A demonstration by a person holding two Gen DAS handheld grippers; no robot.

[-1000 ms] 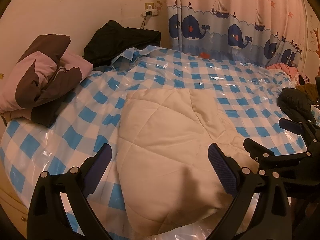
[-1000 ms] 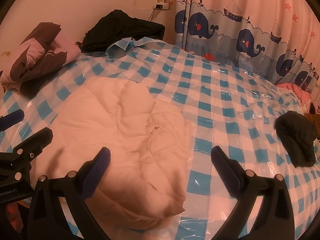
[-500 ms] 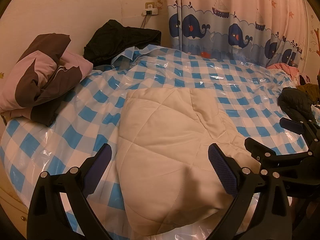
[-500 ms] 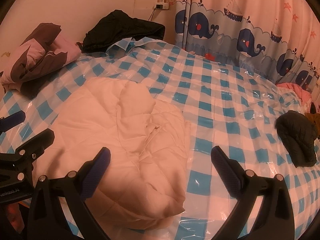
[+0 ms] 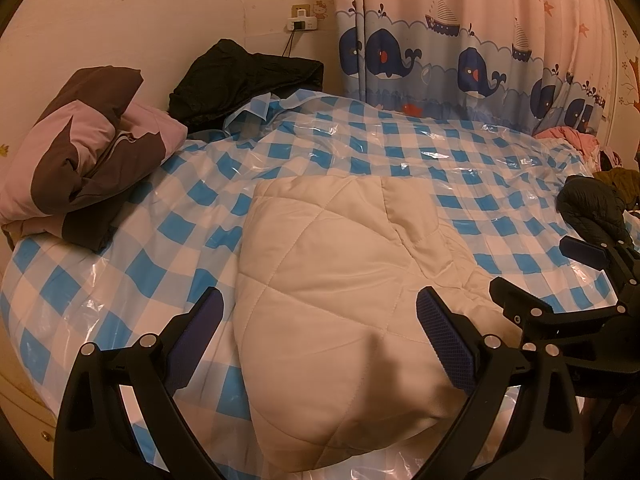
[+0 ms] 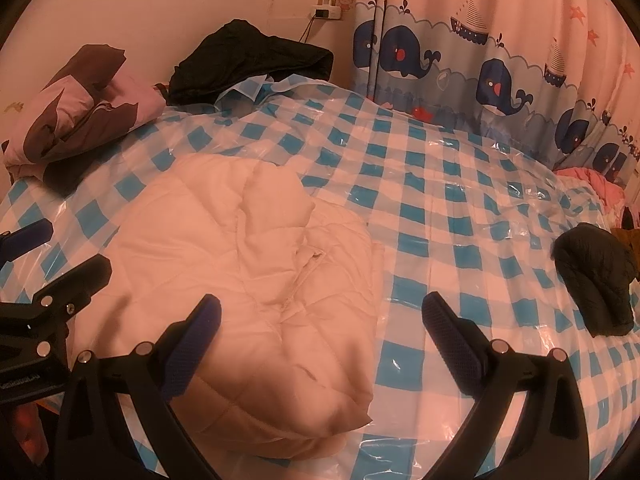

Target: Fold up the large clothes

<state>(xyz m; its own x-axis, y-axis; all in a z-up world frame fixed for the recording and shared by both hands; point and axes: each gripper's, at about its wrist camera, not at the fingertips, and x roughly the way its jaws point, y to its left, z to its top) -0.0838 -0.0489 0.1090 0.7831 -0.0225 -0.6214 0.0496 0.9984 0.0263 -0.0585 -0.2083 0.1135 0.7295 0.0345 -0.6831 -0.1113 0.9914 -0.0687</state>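
A bed [image 5: 120, 264] under blue-checked plastic beside a whale curtain [image 5: 480, 60] (bedroom corner); the folded cream quilted jacket [image 5: 340, 280] lies lengthwise toward the wall, below both grippers' wide-open, empty jaws.

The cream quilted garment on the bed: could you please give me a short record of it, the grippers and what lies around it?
surface: blue-and-white checked plastic sheet over the bed
main item: cream quilted garment, bundled in a bulky fold, near edge of bed
left gripper: open, above the garment, holding nothing
right gripper: open, over the garment's right edge, holding nothing
far left: pink-and-brown garment, folded
far corner: black garment against the wall
right side: dark puffer garment
backdrop: whale curtain
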